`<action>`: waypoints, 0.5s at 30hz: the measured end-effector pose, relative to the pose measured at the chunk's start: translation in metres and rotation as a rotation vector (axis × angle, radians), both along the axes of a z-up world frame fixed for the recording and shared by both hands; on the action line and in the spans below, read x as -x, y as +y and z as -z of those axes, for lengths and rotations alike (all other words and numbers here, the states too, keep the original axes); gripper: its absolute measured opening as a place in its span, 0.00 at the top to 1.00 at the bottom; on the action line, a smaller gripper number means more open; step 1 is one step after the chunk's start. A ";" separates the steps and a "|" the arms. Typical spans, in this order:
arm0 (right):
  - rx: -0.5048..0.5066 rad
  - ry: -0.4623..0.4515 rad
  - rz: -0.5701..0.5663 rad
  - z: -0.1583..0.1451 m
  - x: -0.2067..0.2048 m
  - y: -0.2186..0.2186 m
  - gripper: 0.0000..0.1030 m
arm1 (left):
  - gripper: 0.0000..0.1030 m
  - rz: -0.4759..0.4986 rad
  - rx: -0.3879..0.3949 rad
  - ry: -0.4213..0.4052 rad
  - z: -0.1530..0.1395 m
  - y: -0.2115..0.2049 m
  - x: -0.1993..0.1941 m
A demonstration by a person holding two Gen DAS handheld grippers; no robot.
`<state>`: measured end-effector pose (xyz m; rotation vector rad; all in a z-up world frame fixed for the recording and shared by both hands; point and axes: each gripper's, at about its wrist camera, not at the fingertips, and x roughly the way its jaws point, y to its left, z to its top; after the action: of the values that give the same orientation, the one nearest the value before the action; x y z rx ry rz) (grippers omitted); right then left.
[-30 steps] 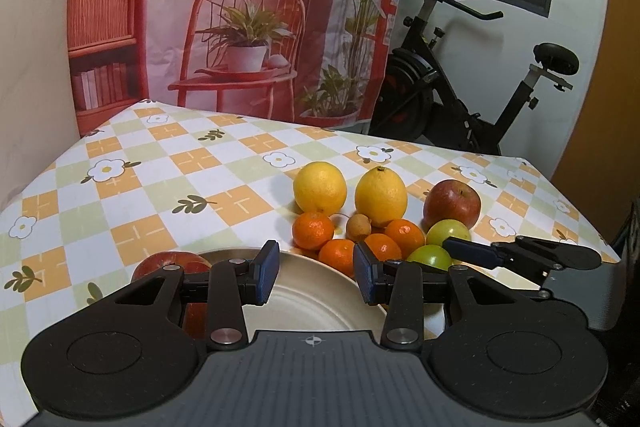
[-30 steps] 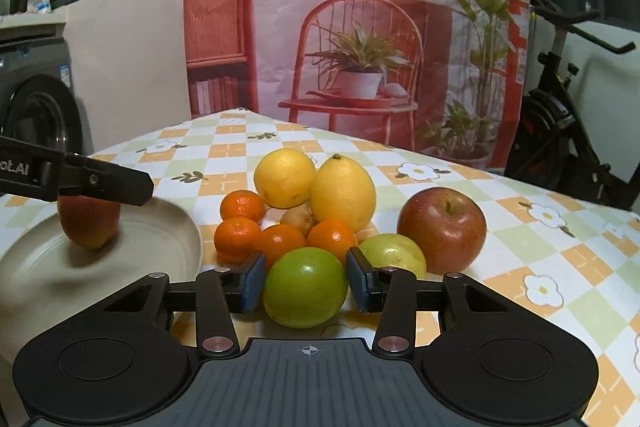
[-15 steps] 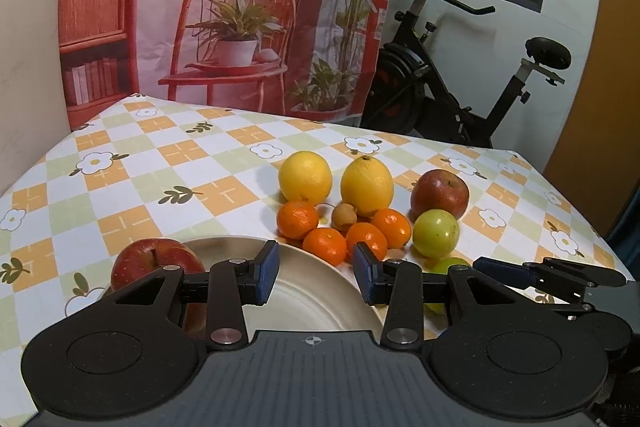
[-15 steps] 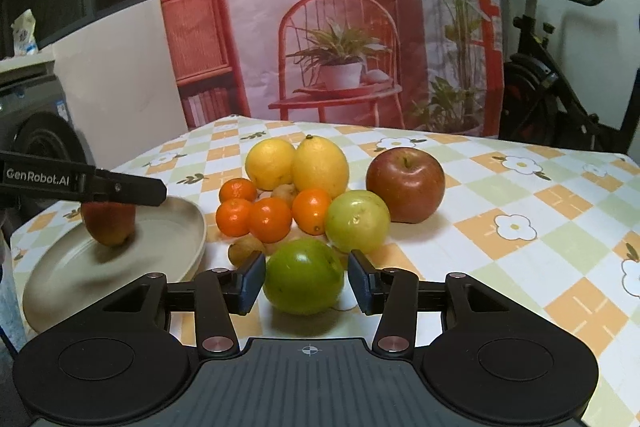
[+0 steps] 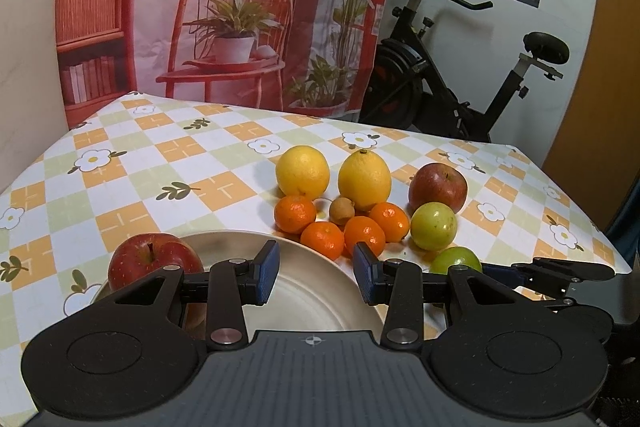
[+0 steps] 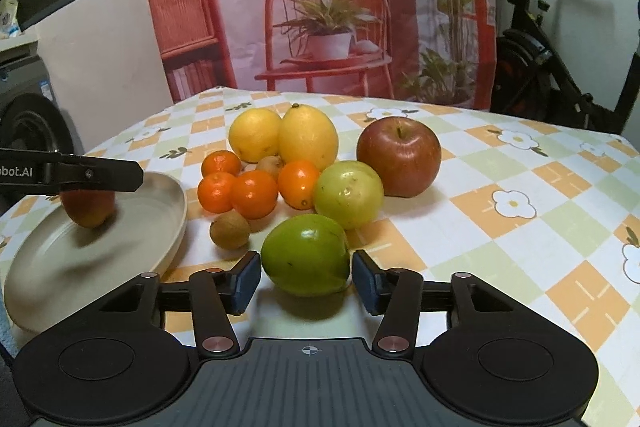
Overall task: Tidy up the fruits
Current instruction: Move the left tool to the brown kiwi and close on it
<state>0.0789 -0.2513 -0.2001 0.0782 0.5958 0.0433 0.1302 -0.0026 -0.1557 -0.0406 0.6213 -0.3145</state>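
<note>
A cream plate (image 5: 312, 301) holds a red apple (image 5: 154, 259) at its left rim. My left gripper (image 5: 316, 267) hovers open over the plate with nothing between its fingers. On the cloth beside the plate lies a pile: two yellow citrus (image 6: 308, 137), several mandarins (image 6: 254, 193), a second red apple (image 6: 398, 155), a pale green fruit (image 6: 348, 195) and a small brown fruit (image 6: 230, 229). A darker green fruit (image 6: 306, 255) rests on the table between the blue pads (image 6: 246, 281) of my right gripper (image 6: 306, 273). Its jaws are opening, and slim gaps show on both sides.
The checked tablecloth (image 6: 520, 235) has bare room to the right of the pile. The table's right edge (image 5: 616, 259) is close to my right gripper's fingers (image 5: 520, 271). An exercise bike (image 5: 460, 87) and a printed backdrop (image 5: 240, 7) stand behind the table.
My right gripper drew the dark green fruit toward the table's front, away from the pile, and its jaws widened off it. The left gripper kept still over the plate.
</note>
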 end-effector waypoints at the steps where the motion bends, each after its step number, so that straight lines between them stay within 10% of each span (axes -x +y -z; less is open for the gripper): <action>1: 0.001 0.001 0.000 0.000 0.000 -0.001 0.55 | 0.58 0.001 0.000 0.001 0.000 0.000 0.000; 15: -0.021 -0.010 -0.003 0.000 0.001 -0.002 0.56 | 0.58 0.028 -0.011 0.012 0.002 -0.003 0.001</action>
<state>0.0783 -0.2534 -0.1998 0.0972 0.5860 0.0525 0.1289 -0.0059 -0.1578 -0.0228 0.6357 -0.3379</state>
